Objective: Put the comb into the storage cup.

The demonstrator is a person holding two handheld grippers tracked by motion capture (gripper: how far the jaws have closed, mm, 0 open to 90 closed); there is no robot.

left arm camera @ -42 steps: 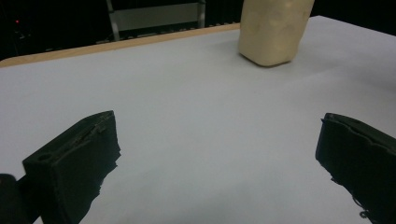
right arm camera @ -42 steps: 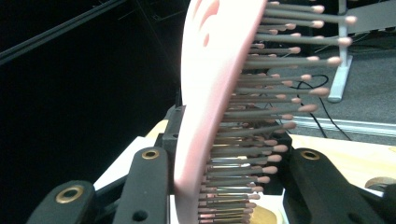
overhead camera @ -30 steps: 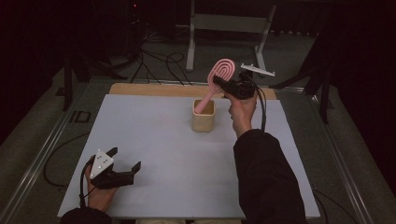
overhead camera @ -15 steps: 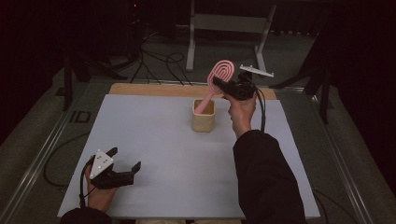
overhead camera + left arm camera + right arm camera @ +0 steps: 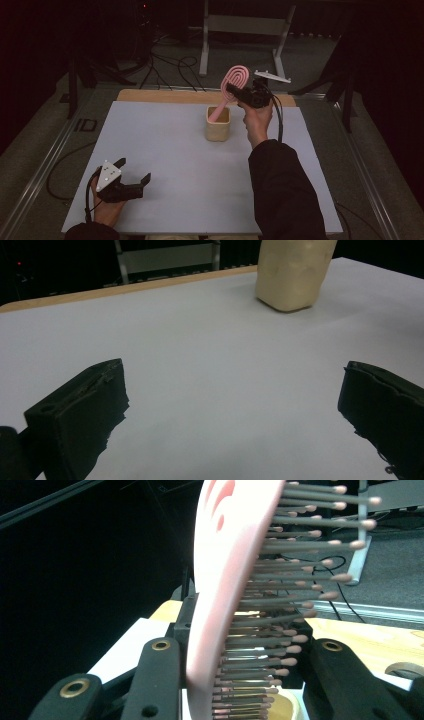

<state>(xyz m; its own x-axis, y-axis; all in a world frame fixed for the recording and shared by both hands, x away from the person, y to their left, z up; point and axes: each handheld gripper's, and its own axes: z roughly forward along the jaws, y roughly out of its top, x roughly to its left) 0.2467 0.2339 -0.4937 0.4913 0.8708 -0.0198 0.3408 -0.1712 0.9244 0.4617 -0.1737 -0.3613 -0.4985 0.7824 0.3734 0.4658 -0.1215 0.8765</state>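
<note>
1. While the right claw [image 5: 235,91] is raised above the far middle of the bench [image 5: 165,145], it is clenched on the head of a pink hairbrush [image 5: 232,86], with its grey three-cornered plate [image 5: 272,76] on top.
2. The right hand [image 5: 257,117] rises from a dark sleeve [image 5: 282,195]; the forearm stretches forward along the right side of the bench, and the wrist bends up so that the claw points left and slightly away from the person.
3. The hairbrush leans: its oval head is uppermost, level with the claw, and its handle slants down to the left into a small beige cup [image 5: 218,124] that stands upright on the bench just left of the right hand.
4. In the right gripper view the pink back of the hairbrush [image 5: 225,580] sits against one black jaw while the bristles [image 5: 280,600] reach toward the other, so the head is caught between the two; the rim of the cup [image 5: 280,707] shows below.
5. The left claw [image 5: 134,177] lies low at the near left corner of the bench, held in the left hand [image 5: 107,207] and pointing right and slightly forward.
6. Its jaws stand released and wide apart, nothing between them; in the left gripper view bare bench [image 5: 210,370] lies between them and the cup [image 5: 292,272] stands well beyond.
</note>
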